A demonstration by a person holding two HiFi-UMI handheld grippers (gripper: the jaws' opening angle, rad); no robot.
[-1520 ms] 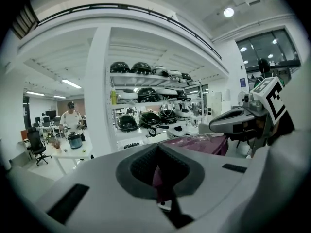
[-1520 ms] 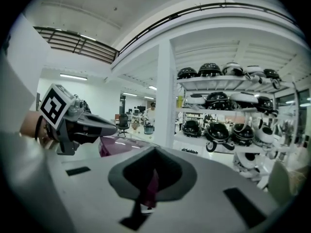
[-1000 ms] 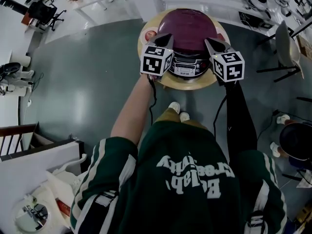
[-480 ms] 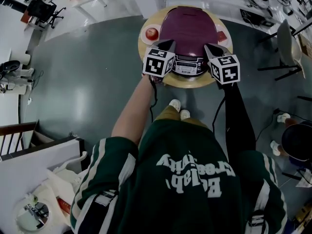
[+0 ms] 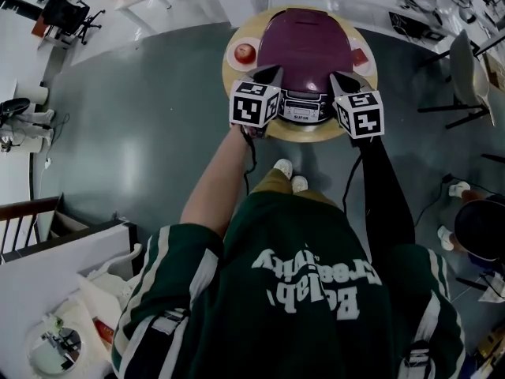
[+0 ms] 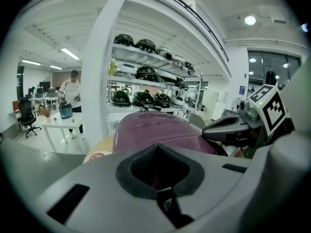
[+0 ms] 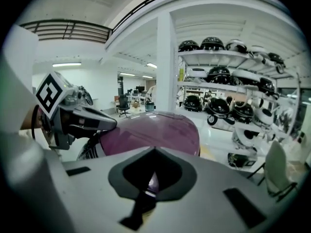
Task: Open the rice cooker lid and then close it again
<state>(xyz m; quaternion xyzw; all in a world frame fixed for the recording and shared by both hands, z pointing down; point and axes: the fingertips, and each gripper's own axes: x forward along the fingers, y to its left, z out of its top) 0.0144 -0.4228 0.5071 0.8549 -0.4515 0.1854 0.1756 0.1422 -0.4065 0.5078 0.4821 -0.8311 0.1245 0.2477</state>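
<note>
The rice cooker stands on a round wooden table [image 5: 316, 135]. Its maroon lid [image 5: 306, 46] is down, above a silver control panel [image 5: 303, 109]. My left gripper [image 5: 272, 73] is at the lid's front left edge and my right gripper [image 5: 338, 79] at its front right edge. Both are shut with nothing between the jaws, and I cannot tell whether either touches the lid. In the left gripper view the lid [image 6: 155, 130] rises just beyond my shut left gripper [image 6: 156, 152], with the right gripper [image 6: 233, 127] alongside. The right gripper view shows the lid [image 7: 150, 130], my right gripper [image 7: 154, 152] and the left gripper [image 7: 92, 120].
A small plate with an apple [image 5: 245, 52] sits on the table left of the cooker. A plate with something red [image 5: 360, 56] sits to its right. A chair [image 5: 465, 69] stands further right. Shelves of helmets [image 6: 146, 98] and a white pillar [image 7: 166, 67] are behind.
A second ago the lid bulged higher and hid part of the apple plate; now it lies flat and the plate shows whole. Both grippers stay at the lid's front corners.
</note>
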